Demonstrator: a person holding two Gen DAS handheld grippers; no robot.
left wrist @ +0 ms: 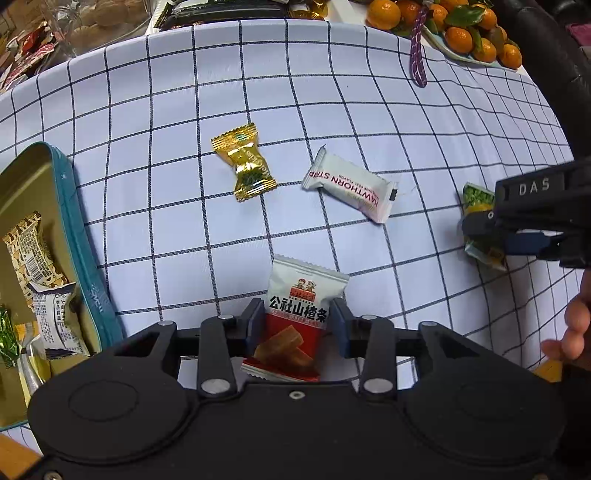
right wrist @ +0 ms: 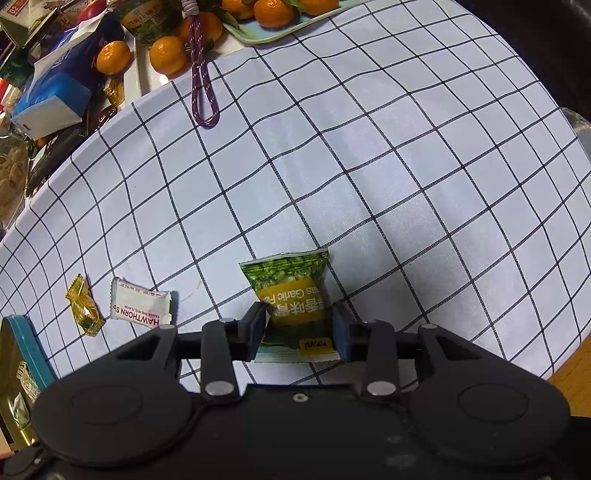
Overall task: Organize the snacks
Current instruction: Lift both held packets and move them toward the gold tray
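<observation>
Tongs straddle snacks: left tongs [left wrist: 295, 325] flank a red-and-white hawthorn-strip packet [left wrist: 295, 317], right tongs [right wrist: 300, 328] a green garlic-pea sachet [right wrist: 293, 295], both seemingly gripped on the tabletop; light, crinkly, slippery, best pinched mid-body.

**Table edges: fruit, cord, clutter**

White tablecloth [right wrist: 369, 177] with a dark grid covers the table. At its far edge, a pale green tray [right wrist: 273, 33] piled with mandarins [left wrist: 384, 13], leaves among them. Two loose mandarins [right wrist: 168, 55] sit on a white tray beside it. A purple braided cord [right wrist: 201, 77] hangs down onto the cloth in a loop. Farther left, a blue and white carton [right wrist: 59, 85] lies tilted among dark packets. A clear plastic container [left wrist: 99, 26] holds pale round items, too blurred to identify. Bare wooden tabletop [right wrist: 570, 365] shows past the cloth's near corner.
</observation>
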